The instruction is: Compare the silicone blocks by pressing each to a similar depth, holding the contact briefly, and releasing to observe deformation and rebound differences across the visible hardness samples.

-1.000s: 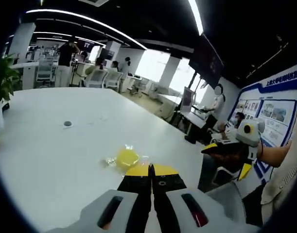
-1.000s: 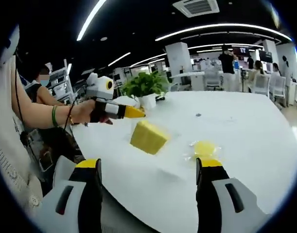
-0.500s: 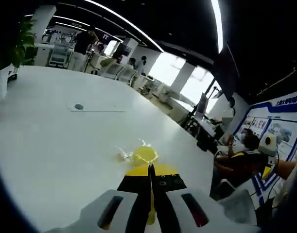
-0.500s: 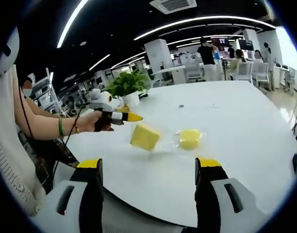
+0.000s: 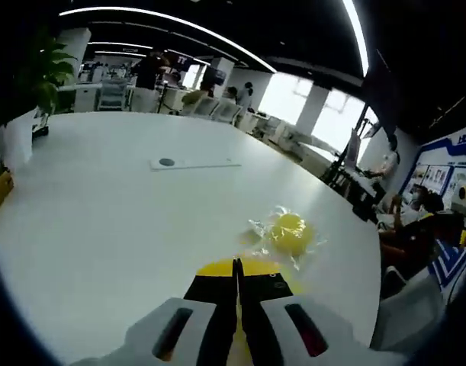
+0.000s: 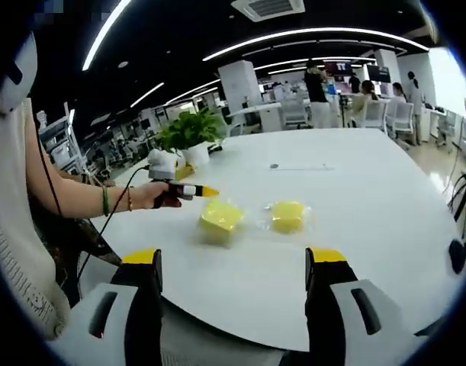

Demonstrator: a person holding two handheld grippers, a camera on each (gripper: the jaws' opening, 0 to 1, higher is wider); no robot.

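2 yellow silicone blocks on the white worktop (image 6: 385, 206), neither pressed yet.
Left hand-held gripper (image 6: 210, 191) clenched, tip beside bare block (image 6: 220, 217) at frame centre; wrapped block (image 6: 287, 216) right of it; right hand-held gripper (image 6: 233, 263) released. Best pressed straight down, equal depth on each.

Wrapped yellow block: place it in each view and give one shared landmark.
Left gripper view: wrapped block lies right of centre on the white table, just past the shut jaws.
Right gripper view: wrapped block sits centre-right, beside the bare block.
Shared landmark: the potted plant.
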